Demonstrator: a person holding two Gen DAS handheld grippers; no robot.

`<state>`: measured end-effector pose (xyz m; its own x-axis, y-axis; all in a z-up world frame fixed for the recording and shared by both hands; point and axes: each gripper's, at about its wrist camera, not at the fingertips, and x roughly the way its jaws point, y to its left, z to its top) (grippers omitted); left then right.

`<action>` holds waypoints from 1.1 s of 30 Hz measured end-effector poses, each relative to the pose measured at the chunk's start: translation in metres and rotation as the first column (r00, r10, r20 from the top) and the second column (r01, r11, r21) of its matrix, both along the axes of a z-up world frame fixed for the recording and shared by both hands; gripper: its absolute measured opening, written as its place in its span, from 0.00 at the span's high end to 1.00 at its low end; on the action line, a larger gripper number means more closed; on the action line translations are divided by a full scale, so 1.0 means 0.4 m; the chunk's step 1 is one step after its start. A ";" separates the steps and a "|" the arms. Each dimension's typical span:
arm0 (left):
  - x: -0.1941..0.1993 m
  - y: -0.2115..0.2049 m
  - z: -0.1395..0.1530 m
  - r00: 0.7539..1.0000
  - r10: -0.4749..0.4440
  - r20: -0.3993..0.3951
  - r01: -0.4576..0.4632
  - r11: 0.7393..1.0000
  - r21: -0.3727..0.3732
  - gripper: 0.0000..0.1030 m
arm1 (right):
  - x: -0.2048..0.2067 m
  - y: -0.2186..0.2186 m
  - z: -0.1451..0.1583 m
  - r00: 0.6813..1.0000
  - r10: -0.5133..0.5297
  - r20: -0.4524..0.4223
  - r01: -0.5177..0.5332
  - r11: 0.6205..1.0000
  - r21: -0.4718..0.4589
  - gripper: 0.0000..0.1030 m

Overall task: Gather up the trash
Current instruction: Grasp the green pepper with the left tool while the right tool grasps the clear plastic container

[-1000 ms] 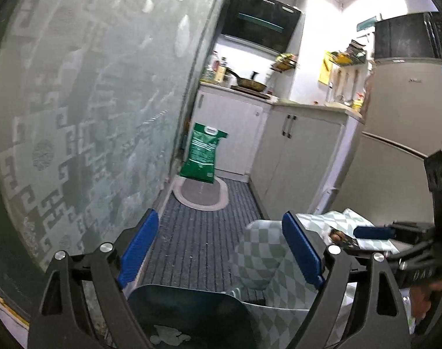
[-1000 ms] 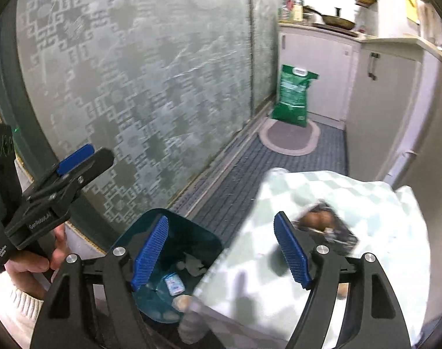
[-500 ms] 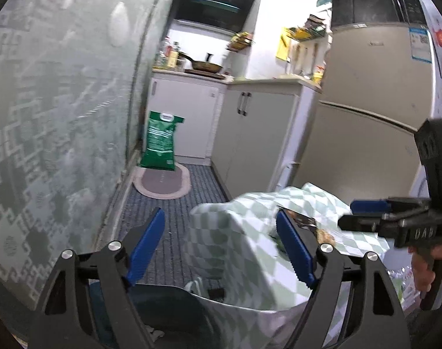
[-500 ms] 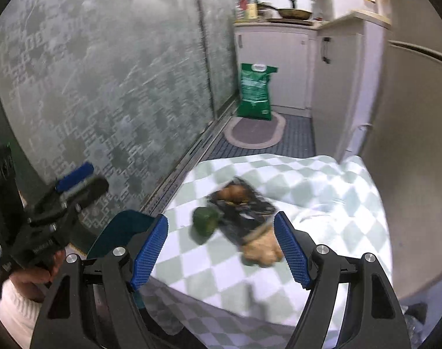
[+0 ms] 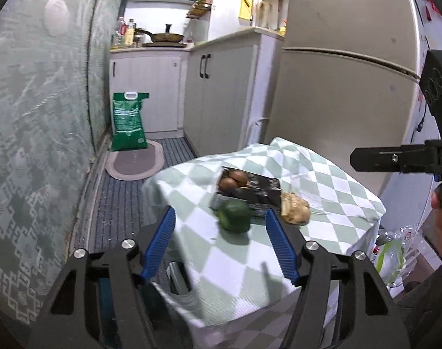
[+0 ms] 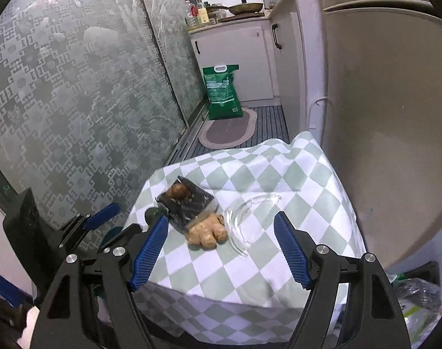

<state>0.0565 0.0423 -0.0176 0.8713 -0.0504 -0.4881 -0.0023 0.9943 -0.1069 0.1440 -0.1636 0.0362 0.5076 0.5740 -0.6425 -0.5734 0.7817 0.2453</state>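
A small table with a green-and-white checked cloth [image 5: 322, 180] [image 6: 279, 174] holds a black tray [image 5: 255, 190] [image 6: 191, 203] with brown round items [image 5: 234, 180], a green pepper [image 5: 234, 216] [image 6: 151, 213], a ginger root [image 5: 295, 212] [image 6: 207, 232] and a clear glass dish [image 6: 250, 218]. My left gripper [image 5: 219, 247] is open and empty, just before the pepper. My right gripper [image 6: 221, 250] is open and empty, above the table's near edge, around the ginger in view.
A dark teal bin [image 5: 107, 296] stands low left of the table, mostly hidden. A fridge [image 5: 346, 72] is to the right, frosted glass doors [image 6: 75, 101] to the left. A green sack [image 5: 129, 122] and an oval mat [image 5: 133, 165] lie on the far floor. Plastic bags [image 5: 392, 258] sit at lower right.
Both grippers have risen and swung right, from over the bin to over the table. The tabletop items now lie in full view. Both stay open.
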 end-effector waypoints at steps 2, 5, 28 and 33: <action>0.015 -0.015 -0.005 1.000 -0.003 -0.012 0.003 1.000 -0.003 0.36 | -0.003 -0.008 0.003 1.000 -0.004 0.019 0.005 1.000 -0.016 0.26; 0.035 -0.028 -0.013 0.999 0.011 -0.031 -0.011 1.000 -0.004 0.41 | -0.003 -0.028 0.004 0.999 -0.016 0.027 0.016 1.000 -0.025 0.26; 0.076 -0.023 -0.023 0.998 0.027 -0.064 -0.032 0.996 -0.084 0.75 | -0.008 0.057 -0.103 0.970 0.229 0.083 -0.193 0.931 -0.310 0.65; 0.051 0.001 0.004 0.999 0.032 -0.023 -0.035 0.991 -0.131 0.75 | 0.005 0.085 -0.119 0.963 0.251 0.103 -0.201 0.916 -0.347 0.71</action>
